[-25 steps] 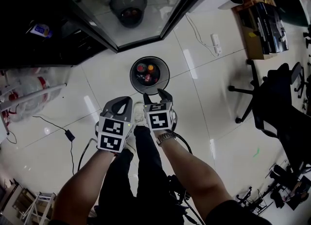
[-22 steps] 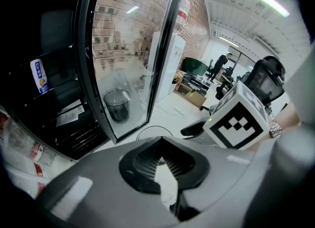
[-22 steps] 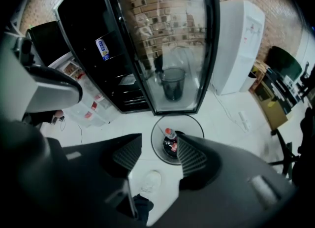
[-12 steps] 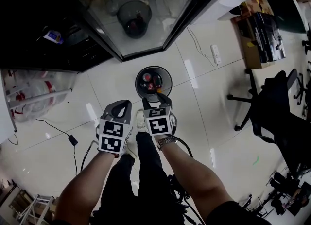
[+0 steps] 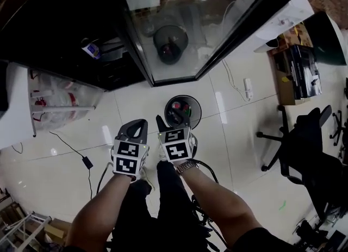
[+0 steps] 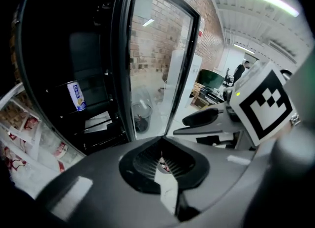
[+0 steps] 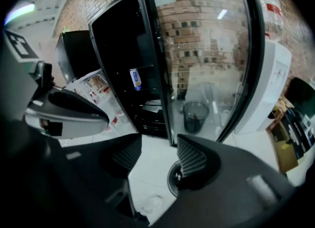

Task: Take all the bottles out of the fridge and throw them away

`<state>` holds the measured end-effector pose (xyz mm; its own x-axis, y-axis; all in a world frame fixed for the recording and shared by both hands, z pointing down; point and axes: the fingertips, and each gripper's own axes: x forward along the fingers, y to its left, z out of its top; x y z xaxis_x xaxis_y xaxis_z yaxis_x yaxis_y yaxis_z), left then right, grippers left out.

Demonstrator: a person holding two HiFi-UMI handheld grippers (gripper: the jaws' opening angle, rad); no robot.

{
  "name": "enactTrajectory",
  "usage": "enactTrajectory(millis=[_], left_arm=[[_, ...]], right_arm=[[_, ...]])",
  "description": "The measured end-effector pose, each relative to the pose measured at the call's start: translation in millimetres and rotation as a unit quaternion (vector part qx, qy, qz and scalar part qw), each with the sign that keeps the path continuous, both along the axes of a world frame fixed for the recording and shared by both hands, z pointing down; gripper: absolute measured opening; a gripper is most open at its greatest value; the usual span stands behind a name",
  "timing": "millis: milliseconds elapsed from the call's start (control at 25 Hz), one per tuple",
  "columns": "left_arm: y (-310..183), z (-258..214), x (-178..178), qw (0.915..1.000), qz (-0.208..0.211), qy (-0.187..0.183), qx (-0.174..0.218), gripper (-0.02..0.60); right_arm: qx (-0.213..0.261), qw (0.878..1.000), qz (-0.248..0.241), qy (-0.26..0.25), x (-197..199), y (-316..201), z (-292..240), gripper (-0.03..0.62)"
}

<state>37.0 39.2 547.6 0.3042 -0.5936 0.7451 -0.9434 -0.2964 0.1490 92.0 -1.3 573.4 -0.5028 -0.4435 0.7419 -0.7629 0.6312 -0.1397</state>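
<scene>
Glass-doored and black inside, the fridge [image 5: 60, 17] is seen at the far side with its door [image 5: 190, 28] swung open. A blue-and-white labelled bottle [image 5: 91, 49] stands on a shelf within, to the left of the door. Discarded bottles [image 5: 176, 105] lie in the round bin [image 5: 185, 97] on the floor, just beyond the grippers. The left gripper [image 5: 140, 123] is closed on nothing, while the right gripper [image 5: 174, 121] is held apart and empty. The step in hand is judged to be fetching that bottle: the shelf must be reached and the bottle clamped.
</scene>
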Motion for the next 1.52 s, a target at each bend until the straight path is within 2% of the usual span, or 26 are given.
enactTrajectory(millis=[240,480,720,1120,1520], left_arm=[[-12,-39,-48,0.9977,-0.056,-0.01,0.036,0.003],[-18,-65,-106,0.9918,-0.107,-0.014,0.069,0.003],[-15,-86,-148,0.9864,-0.138,-0.016,0.088,0.003],[-32,-87,-227,0.9843,-0.149,-0.008,0.094,0.003],[-68,-57,-285,0.9851,-0.144,0.006,0.094,0.003]], right_arm=[[0.042,0.997,-0.059,-0.018,-52,-12,-46,0.224],[0.077,0.991,-0.108,-0.029,-114,-24,-81,0.224],[0.092,0.986,-0.136,-0.033,-163,-31,-101,0.224],[0.099,0.985,-0.135,-0.032,-256,-69,-99,0.225],[0.084,0.991,-0.097,-0.035,-320,-126,-54,0.259]])
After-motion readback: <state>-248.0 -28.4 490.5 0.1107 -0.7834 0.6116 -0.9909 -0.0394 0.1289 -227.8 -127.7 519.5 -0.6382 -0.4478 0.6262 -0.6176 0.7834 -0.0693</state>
